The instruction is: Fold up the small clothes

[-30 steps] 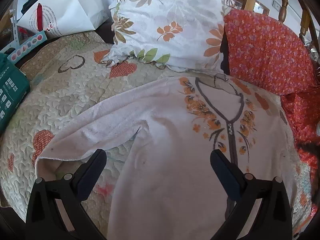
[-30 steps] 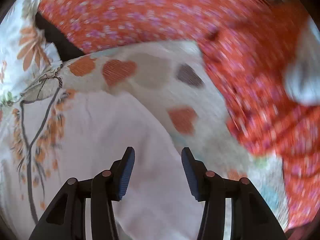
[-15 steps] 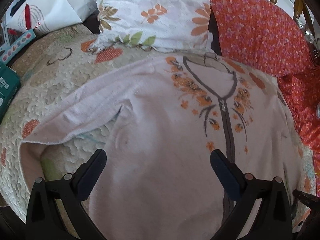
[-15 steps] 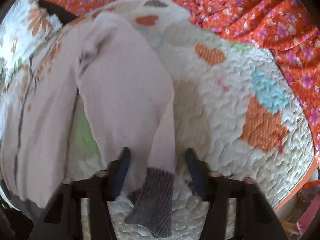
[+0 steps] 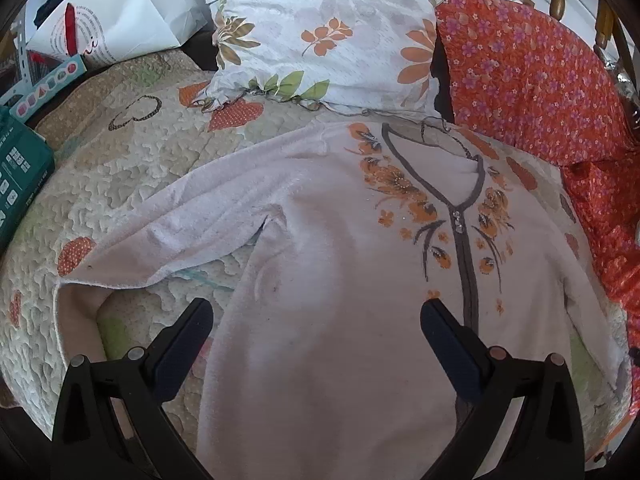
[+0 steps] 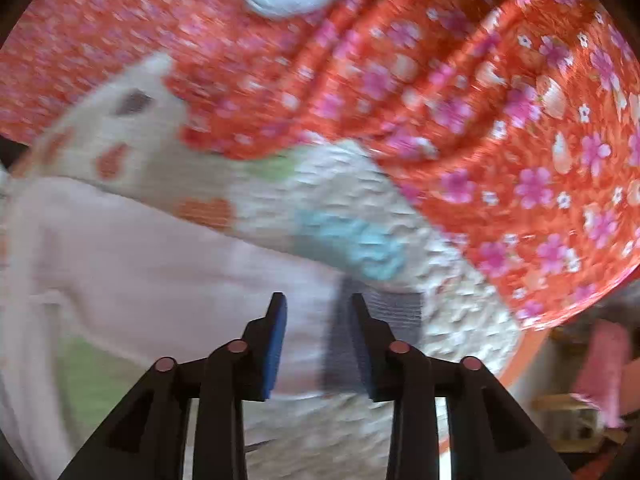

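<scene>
A pale pink long-sleeved top (image 5: 332,248) with orange flowers and grey trim lies face up on the quilt (image 5: 120,168). Its left sleeve (image 5: 168,236) stretches out to the left. My left gripper (image 5: 316,320) is wide open above the top's body, holding nothing. In the right wrist view, which is blurred, the top's other sleeve (image 6: 172,264) runs across the quilt to its grey ribbed cuff (image 6: 396,312). My right gripper (image 6: 318,300) is part open over the sleeve end, next to the cuff, with the jaws a small gap apart.
A floral pillow (image 5: 328,28) and an orange flowered cloth (image 5: 532,80) lie behind the top. A white bag (image 5: 108,20) and a green box (image 5: 20,184) sit at the left. The orange cloth (image 6: 460,100) also borders the quilt on the right.
The right gripper swung from above the sleeve's middle to its cuffed end, and its jaws came closer together. The left gripper's view shifted slightly; its jaws stayed wide open.
</scene>
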